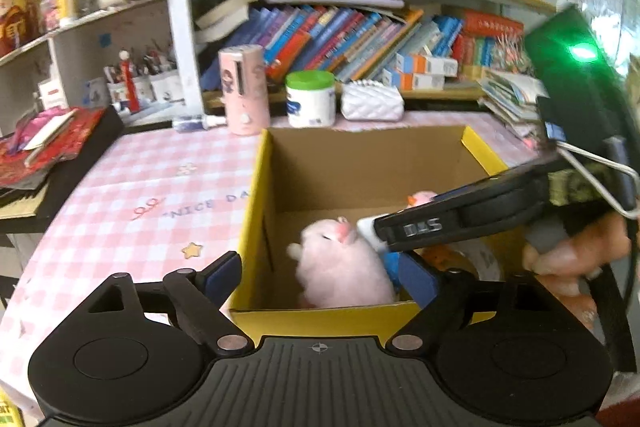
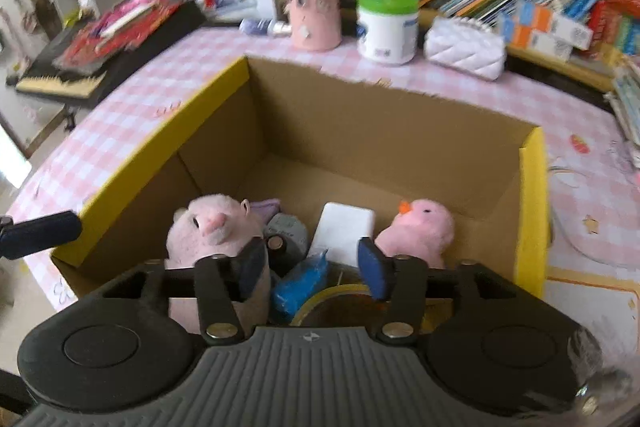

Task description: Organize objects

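A cardboard box (image 2: pixel 360 131) with plain brown walls inside and glossy yellow outer faces stands open on the desk (image 1: pixel 132 195), which wears a pink-and-white checked cloth. The box sits toward the desk's near edge, and the things being organized lie bunched at its near end. There, a fuzzy pink plush animal (image 2: pixel 216 227) with a pale snout sits at the left, a rounder pink plush chick (image 2: pixel 424 231) with an orange beak at the right, and between them a smooth white rectangular block (image 2: pixel 344 231), a crinkled blue packet (image 2: pixel 300 283) and a grey rounded item half hidden behind the plush.

The left tool (image 1: pixel 320 279) tilts down over the box's near yellow wall, its blue-padded fingers spread wide and empty: one pad is outside the left wall, the other inside beside the plush animal. The right tool (image 2: pixel 312 267) points more steeply into the box from the right, a hand (image 1: pixel 576 259) gripping its handle. Its fingers are parted to a middling gap and clasp nothing, the left pad just in front of the plush animal and the right one near the chick.

Along the desk's far edge stand a matte pink cylinder (image 1: pixel 244 91), a white tub with a green lid (image 1: pixel 310 99) and a quilted white pouch (image 1: pixel 372 101). Behind them, shelves are crammed with slanting books (image 1: pixel 340 35). At the far left corner lies a dark board stacked with red papers (image 1: pixel 48 147).
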### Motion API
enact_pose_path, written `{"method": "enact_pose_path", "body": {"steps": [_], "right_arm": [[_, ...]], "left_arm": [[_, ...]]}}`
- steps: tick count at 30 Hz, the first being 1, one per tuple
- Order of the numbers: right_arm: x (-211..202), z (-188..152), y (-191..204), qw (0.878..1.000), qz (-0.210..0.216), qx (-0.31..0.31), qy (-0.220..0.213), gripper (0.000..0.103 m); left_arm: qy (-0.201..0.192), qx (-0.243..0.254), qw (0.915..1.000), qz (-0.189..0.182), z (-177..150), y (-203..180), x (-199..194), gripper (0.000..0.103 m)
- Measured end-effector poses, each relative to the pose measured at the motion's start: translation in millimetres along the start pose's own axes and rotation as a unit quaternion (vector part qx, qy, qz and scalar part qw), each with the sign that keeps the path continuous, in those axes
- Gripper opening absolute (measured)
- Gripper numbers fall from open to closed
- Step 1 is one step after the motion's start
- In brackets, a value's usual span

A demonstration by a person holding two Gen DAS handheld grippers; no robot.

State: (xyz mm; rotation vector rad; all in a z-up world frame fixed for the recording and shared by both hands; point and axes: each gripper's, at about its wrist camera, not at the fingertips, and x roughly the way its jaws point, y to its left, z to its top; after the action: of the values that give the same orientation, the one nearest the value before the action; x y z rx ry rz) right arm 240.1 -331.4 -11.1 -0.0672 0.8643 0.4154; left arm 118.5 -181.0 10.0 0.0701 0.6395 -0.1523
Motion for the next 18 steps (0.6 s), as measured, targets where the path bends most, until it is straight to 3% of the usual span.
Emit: {"method": "enact_pose_path", "body": {"steps": [5,10,18], "right_arm": [[-43,-12,14,0.996,-0.04,0.015,-0.08,0.069],[-85,-28,37,0.983,-0.101,0.042,-0.15,0.086],[-119,-73,89,0.963,-0.176,0.102,-0.174,0.099]], "left_arm": [[-0.019,-0.017,0.9997,0.005,0,17,-18,0.093],[-0.033,-0.033,0.9986,0.026,-4,36,-39,0.096],[-0.041,-0.003,0.9978,0.052,-28,60,-77,0.1]]}}
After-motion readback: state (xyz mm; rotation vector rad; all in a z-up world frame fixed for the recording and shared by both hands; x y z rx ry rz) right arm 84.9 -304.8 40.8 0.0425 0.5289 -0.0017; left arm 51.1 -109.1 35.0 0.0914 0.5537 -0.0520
